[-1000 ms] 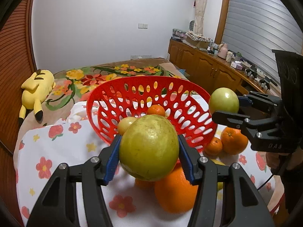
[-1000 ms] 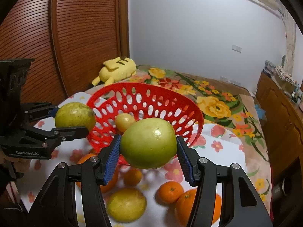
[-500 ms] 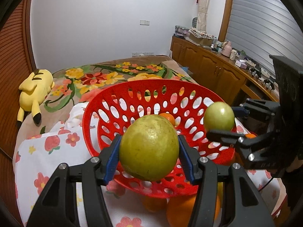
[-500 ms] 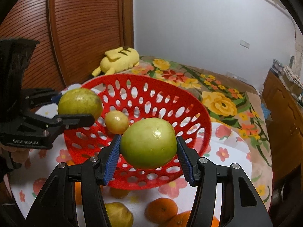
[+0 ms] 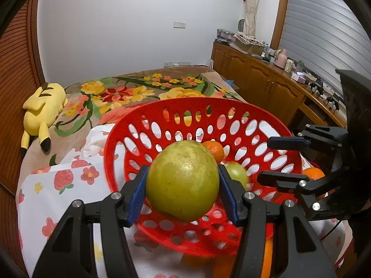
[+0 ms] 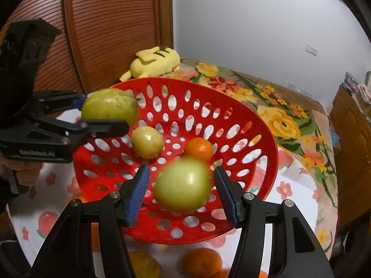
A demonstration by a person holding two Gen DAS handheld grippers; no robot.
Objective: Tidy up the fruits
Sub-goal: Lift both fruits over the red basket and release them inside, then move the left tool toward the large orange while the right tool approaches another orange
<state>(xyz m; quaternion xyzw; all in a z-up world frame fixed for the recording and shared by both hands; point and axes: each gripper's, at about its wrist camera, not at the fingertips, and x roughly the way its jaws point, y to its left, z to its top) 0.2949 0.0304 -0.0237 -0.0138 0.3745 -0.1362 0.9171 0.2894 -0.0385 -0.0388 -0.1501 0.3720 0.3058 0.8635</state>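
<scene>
Two grippers tilt downward over the red basket (image 5: 185,100). The left gripper (image 5: 183,186) clamps a big yellow-green fruit (image 5: 183,176) by its sides above the basket's near rim; the fruit is slightly egg-shaped, its long axis running away from the camera. The right gripper (image 6: 182,186) stands parted, its pads clear of a blurred, roundish green fruit (image 6: 183,180) inside the basket, toward its near edge.
</scene>
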